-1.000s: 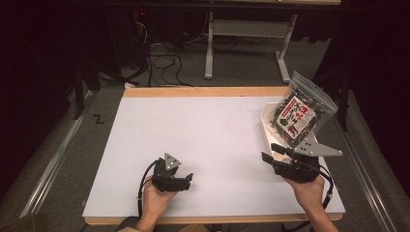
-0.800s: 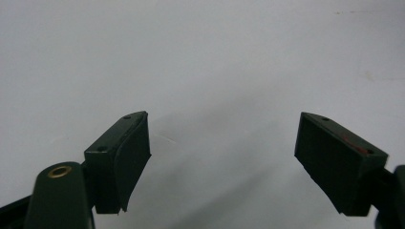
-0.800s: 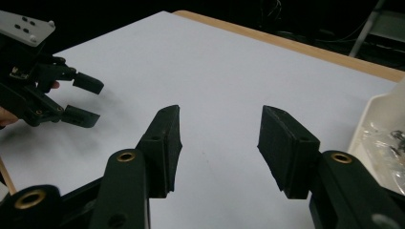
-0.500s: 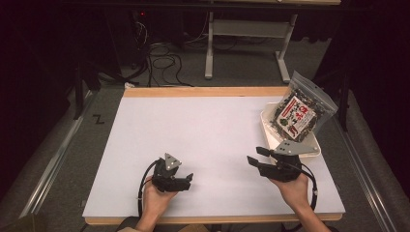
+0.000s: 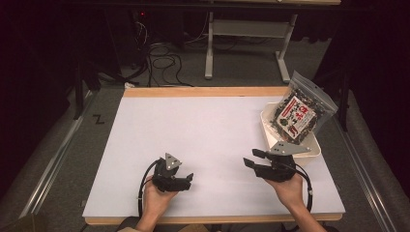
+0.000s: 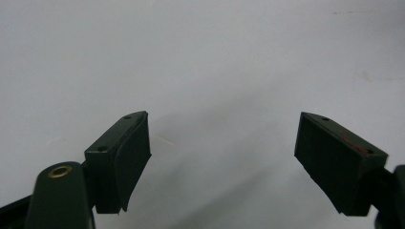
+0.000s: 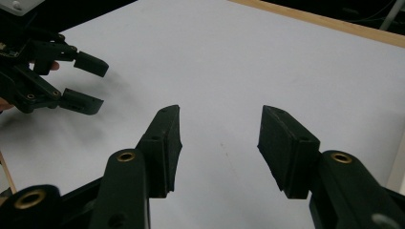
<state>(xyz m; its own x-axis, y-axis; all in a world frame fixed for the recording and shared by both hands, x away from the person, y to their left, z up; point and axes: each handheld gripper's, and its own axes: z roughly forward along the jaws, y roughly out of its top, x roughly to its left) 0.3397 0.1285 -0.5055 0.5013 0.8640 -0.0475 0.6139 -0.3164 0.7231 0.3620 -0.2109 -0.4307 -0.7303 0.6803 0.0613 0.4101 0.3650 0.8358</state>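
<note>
So, the big white table (image 5: 203, 140) takes up most of the high view: flat matte sheet on a wooden board, light wood edge showing along the far and near sides. Over at its right edge sits a cream tray (image 5: 313, 148), rounded-rectangle shape, looks like smooth plastic. Standing in it and leaning back toward the far right is the snack bag (image 5: 300, 112), clear crinkly plastic with dark bits inside and a white-and-red label on the front.

As far as progress goes, I'd say the job looks basically done: the bag is in the tray and nothing is being held. Not sure anything is left besides parking the hands.

The right gripper (image 5: 255, 159) hovers low over the table just in front of the tray, near it but not touching, pointing left toward the middle. Its jaws stand spread with bare table between them in the right gripper view (image 7: 219, 143). The left gripper (image 5: 188, 179) is near the front edge, well apart from the bag, jaws wide apart and empty too (image 6: 222, 162). Black blocky pads, matte rubbery look.
</note>
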